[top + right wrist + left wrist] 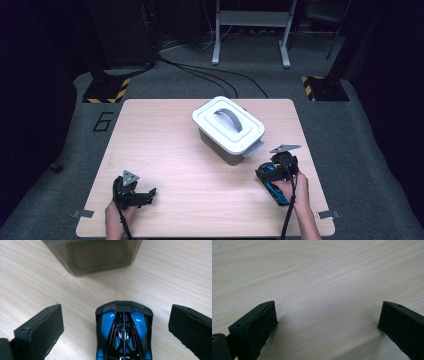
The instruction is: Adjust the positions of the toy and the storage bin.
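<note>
Toy car point(124, 332), blue and black, lies on the table between the jaws of your right gripper point(116, 327), nose pointing away from you toward the grey box. Both jaws stand wide, each with a clear gap of bare wood between it and the car's flanks, so nothing is held. In the high view your right gripper point(267, 172) sits near the table's right front area, with your right hand point(292, 192) behind it and the car point(275, 190) showing as a blue strip under the tool; a grey three-cornered plate rides on top.

Your left gripper point(327, 320) is also spread wide, its two black jaws far apart over plain wood grain with nothing between them. From above, it point(145, 195) rests low at the left front of the table, jaws pointing right, with your left hand point(117, 215) gripping it from the near edge.

Just ahead of the car stands the storage box point(229, 131), grey-bodied with a white lid and a grey handle lying flat on the lid, set at an angle right of centre on the table point(170, 145). Its dark translucent wall point(92, 255) shows in the right gripper view, near the car's nose but not touching it. Beyond the light wooden table lies grey carpet with black cables and hazard-striped stand bases.
</note>
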`<move>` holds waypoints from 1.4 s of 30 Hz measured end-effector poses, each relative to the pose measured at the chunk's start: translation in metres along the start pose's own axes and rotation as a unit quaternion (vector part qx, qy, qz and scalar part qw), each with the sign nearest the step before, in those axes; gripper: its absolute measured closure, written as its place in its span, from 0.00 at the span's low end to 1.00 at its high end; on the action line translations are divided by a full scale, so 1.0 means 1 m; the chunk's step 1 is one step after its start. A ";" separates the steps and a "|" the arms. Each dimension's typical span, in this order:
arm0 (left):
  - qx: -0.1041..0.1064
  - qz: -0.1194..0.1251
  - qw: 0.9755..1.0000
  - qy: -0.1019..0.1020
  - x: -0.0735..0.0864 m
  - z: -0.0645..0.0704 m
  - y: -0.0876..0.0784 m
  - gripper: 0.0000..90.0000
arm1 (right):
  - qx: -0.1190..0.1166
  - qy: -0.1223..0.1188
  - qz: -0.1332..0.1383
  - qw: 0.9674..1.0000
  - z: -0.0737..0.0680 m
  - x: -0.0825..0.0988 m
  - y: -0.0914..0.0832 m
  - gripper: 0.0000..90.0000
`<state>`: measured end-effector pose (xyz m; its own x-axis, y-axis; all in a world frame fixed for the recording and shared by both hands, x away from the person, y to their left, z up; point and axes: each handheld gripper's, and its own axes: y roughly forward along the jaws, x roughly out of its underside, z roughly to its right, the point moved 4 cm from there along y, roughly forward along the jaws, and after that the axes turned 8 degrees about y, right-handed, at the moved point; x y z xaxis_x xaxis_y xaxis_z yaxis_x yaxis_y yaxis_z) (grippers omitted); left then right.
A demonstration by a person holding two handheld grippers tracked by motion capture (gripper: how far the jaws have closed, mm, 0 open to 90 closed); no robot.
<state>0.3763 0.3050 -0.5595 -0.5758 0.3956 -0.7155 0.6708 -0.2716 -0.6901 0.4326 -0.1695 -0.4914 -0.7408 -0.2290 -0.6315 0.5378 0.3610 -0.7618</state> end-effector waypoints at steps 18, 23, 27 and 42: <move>0.000 -0.001 1.000 0.001 0.000 0.000 0.000 0.02 | -0.011 -0.035 0.045 0.998 -0.020 -0.046 -0.040 0.00; 0.001 -0.002 1.000 0.000 0.000 0.000 0.000 0.02 | -0.013 -0.035 0.051 0.998 -0.025 -0.060 -0.046 0.00; 0.001 -0.002 1.000 0.000 0.000 0.000 0.000 0.02 | -0.016 -0.040 0.056 0.998 -0.029 -0.070 -0.047 0.00; 0.003 0.000 1.000 0.002 0.000 0.001 0.000 0.03 | -0.026 -0.052 0.053 0.997 -0.042 -0.112 -0.034 0.00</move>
<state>0.3755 0.3044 -0.5594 -0.5741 0.3986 -0.7152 0.6684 -0.2765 -0.6905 0.4799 -0.1181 -0.3888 -0.6343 -0.2781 -0.7213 0.5866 0.4346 -0.6834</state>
